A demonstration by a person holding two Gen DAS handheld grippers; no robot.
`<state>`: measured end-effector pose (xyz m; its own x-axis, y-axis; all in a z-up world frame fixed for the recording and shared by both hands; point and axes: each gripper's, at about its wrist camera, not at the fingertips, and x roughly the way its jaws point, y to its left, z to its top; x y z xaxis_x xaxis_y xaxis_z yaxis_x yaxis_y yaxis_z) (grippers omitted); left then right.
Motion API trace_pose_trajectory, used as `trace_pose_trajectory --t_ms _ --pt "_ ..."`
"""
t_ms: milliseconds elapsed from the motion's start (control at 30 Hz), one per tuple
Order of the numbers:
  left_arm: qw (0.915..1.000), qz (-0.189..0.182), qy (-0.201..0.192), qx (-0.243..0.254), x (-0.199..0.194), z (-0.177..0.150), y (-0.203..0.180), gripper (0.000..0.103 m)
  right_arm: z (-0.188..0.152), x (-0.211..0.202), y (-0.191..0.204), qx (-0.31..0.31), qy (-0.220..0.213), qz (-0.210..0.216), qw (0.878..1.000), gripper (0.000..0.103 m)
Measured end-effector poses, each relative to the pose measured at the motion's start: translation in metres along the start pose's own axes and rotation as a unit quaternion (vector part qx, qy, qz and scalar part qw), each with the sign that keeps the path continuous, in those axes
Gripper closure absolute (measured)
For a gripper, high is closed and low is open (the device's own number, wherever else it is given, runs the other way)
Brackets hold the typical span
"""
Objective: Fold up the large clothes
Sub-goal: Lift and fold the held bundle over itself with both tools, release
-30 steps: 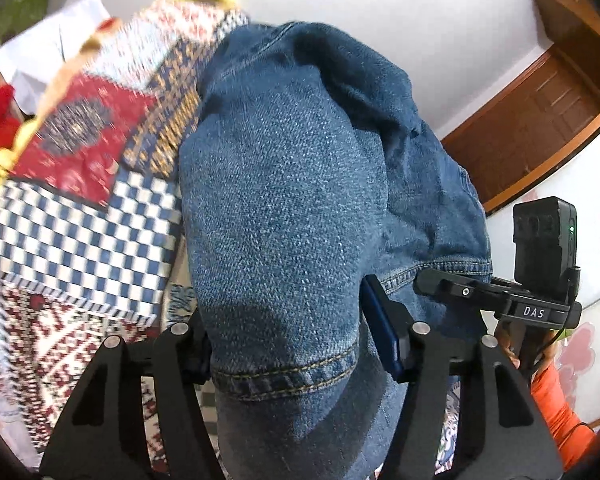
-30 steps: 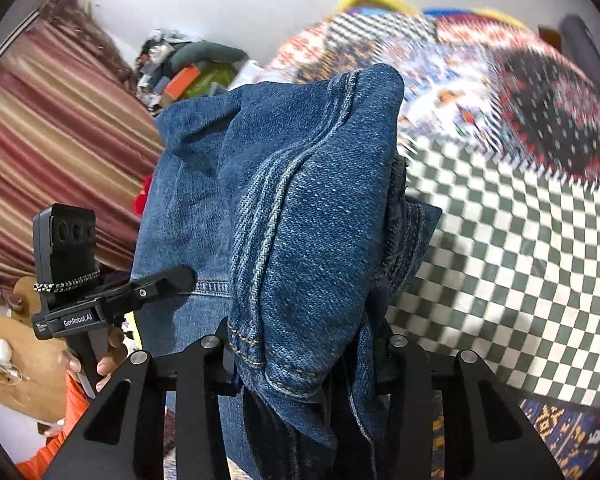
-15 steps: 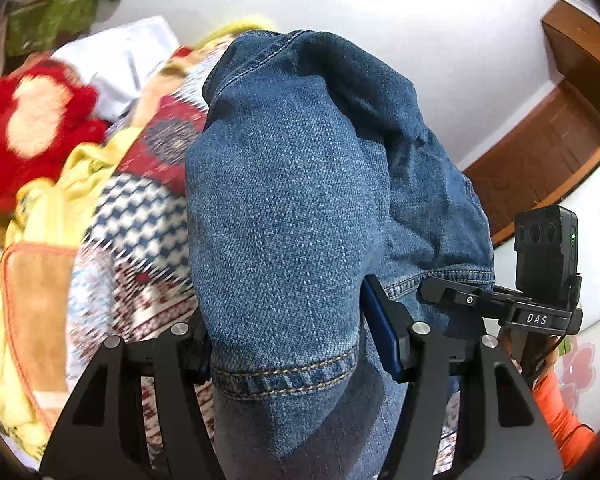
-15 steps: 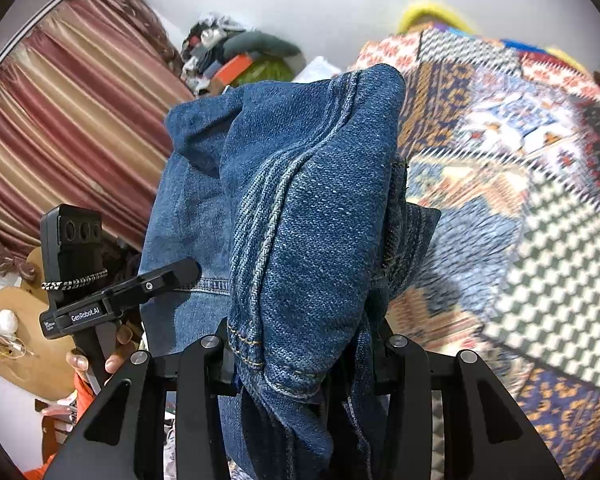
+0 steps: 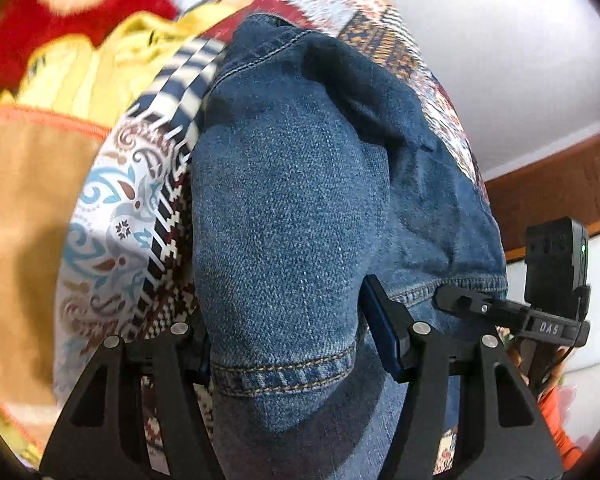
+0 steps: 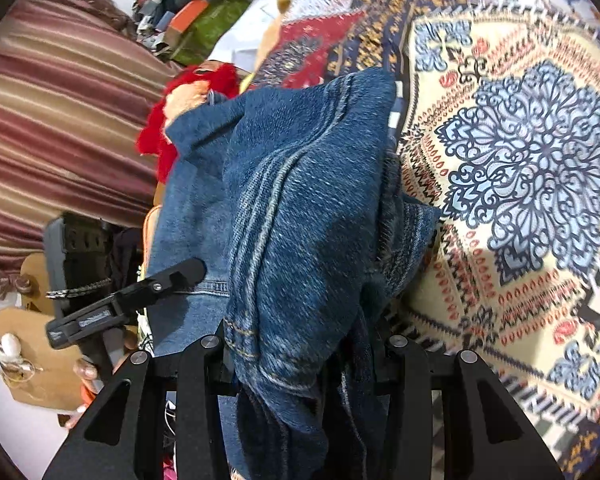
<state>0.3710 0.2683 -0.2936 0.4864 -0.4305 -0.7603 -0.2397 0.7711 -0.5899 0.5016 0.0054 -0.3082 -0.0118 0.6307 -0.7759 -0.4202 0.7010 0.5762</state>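
The denim garment (image 5: 284,216) hung bunched between my two grippers, held up over the patterned bedspread (image 6: 520,184) and not yet laid on it. I judged this the carrying stage of a fold: both gathered ends lifted together, to be brought down onto the spread. My left gripper (image 5: 288,344) was clamped at mid-width on a thick roll with a stitched hem; my right gripper (image 6: 300,348) pinched a narrower wad along a triple-stitched seam. The cloth ran away from both sets of jaws, its long axis roughly along the fingers, though the bunching hid its true line. Next, I reckoned, the far end should touch first, then the held edges be drawn flat before release. Beyond lay a red plush toy (image 5: 112,4).
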Motion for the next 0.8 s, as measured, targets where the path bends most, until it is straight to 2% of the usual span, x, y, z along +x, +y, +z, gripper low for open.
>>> trace_pose_trajectory --t_ms 100,233,300,433,567,667,733,800 --pt "0.9999 -0.007 0.001 -0.015 0.009 0.001 0.014 0.037 0.010 0.012 -0.004 -0.008 0.007 -0.003 1.000 0.062" --pt "0.9999 0.005 -0.009 0.009 0.010 -0.005 0.013 0.033 0.019 0.025 -0.005 -0.021 0.018 -0.005 1.000 0.057" --pt "0.9992 0.027 -0.016 0.024 0.006 -0.012 0.006 0.029 0.016 0.026 -0.007 -0.027 0.021 -0.008 0.999 0.052" --pt "0.9952 0.075 -0.033 0.053 -0.013 -0.026 -0.009 0.029 0.004 0.014 -0.002 -0.050 0.010 -0.036 0.998 0.051" --pt "0.9850 0.132 -0.050 0.099 -0.033 -0.043 -0.024 0.029 -0.004 -0.009 0.015 -0.094 -0.015 -0.088 0.992 0.051" --pt "0.9734 0.169 -0.064 0.141 -0.047 -0.060 -0.036 0.029 -0.010 -0.030 0.032 -0.141 -0.041 -0.127 0.981 0.051" --pt "0.9666 0.185 -0.075 0.160 -0.054 -0.070 -0.043 0.029 -0.018 -0.043 0.045 -0.169 -0.065 -0.149 0.972 0.050" --pt "0.9644 0.187 -0.082 0.167 -0.055 -0.079 -0.048 0.029 -0.025 -0.053 0.056 -0.192 -0.087 -0.161 0.964 0.050"
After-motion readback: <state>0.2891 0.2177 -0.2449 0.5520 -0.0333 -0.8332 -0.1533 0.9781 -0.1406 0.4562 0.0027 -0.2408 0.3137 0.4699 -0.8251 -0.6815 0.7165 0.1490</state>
